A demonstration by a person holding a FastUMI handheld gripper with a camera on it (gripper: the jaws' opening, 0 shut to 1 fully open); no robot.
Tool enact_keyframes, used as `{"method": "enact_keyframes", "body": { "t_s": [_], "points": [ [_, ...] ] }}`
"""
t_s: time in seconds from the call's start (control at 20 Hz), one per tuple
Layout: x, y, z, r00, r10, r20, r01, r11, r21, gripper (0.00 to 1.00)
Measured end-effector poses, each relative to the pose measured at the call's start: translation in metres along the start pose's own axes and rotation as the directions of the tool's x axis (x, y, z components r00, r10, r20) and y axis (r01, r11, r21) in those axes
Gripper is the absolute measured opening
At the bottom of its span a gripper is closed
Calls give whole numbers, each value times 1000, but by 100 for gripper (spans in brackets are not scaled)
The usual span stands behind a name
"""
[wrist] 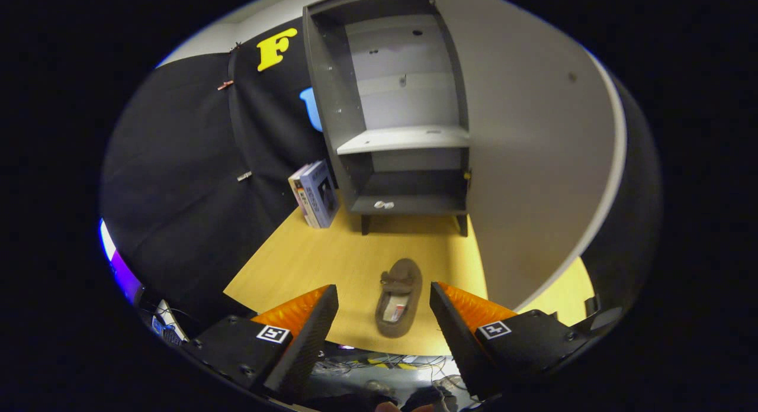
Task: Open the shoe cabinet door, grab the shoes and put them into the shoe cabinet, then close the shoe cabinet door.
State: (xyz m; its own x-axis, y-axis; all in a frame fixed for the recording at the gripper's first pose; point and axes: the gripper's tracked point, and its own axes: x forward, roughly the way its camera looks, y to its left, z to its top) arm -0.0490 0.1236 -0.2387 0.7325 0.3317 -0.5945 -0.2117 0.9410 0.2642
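Note:
A brown shoe (398, 298) lies on the wooden tabletop (308, 258), lengthwise between and just ahead of my fingertips. My gripper (384, 298) is open, with nothing between its fingers, hovering above the shoe. Beyond the shoe stands the grey shoe cabinet (391, 110) with its door (533, 151) swung wide open to the right. Inside, a pale shelf (405, 138) divides it, and a small white item (384, 205) lies on the bottom board.
Two books or boxes (315, 193) lean against the cabinet's left side. The open door stands close on my right, over the table. Cables and clutter (385, 364) lie on the floor below the table's near edge.

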Motion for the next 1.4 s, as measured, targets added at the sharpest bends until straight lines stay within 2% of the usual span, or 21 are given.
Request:
{"method": "enact_keyframes", "body": {
  "t_s": [0.3, 0.5, 0.65, 0.85, 0.9, 0.95, 1.1, 1.2, 1.4],
  "points": [
    [94, 12, -73, 986, 22, -162, -20, 1000, 11, 99],
    [151, 8, -104, 977, -4, -215, 11, 999, 34, 99],
    [185, -4, -127, 965, -52, -256, 60, 998, 23, 98],
    [227, -15, -137, 961, -130, -242, 134, 991, -1, 82],
    [238, -17, -137, 962, -151, -227, 153, 988, -6, 73],
    [241, -20, -132, 963, -179, -201, 181, 983, -11, 73],
    [252, -37, -126, 948, -271, -170, 272, 962, -19, 37],
    [254, -35, -127, 952, -250, -178, 256, 967, 7, 14],
    [245, -35, -122, 961, -213, -174, 217, 976, 5, 16]
  ]
}}
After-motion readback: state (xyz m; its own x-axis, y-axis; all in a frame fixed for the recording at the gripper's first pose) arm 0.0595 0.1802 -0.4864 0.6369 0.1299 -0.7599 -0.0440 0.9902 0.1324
